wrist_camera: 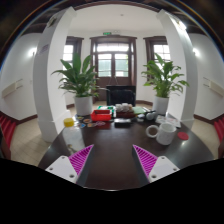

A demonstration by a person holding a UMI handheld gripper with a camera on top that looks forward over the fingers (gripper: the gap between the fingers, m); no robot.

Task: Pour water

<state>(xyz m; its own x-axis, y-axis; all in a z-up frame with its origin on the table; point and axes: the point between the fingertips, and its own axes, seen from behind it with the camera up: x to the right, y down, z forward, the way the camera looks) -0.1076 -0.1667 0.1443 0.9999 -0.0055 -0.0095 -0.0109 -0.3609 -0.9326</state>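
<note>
My gripper (113, 160) is open, its two magenta pads (81, 158) spread wide over the dark round table (112, 148), with nothing between them. Beyond the right finger stands a white pitcher (163, 131) with a handle toward the left, and a white mug (182, 135) beside it. Far ahead in the middle of the table sit a red box (101, 116) and some dark items (124, 110). A small yellow-topped bottle (69, 122) stands beyond the left finger.
A white cup (73, 139) stands at the left of the table. Two potted plants (80, 80) flank a door at the back. White pillars (50, 70) stand at either side. Bare table surface lies just ahead of the fingers.
</note>
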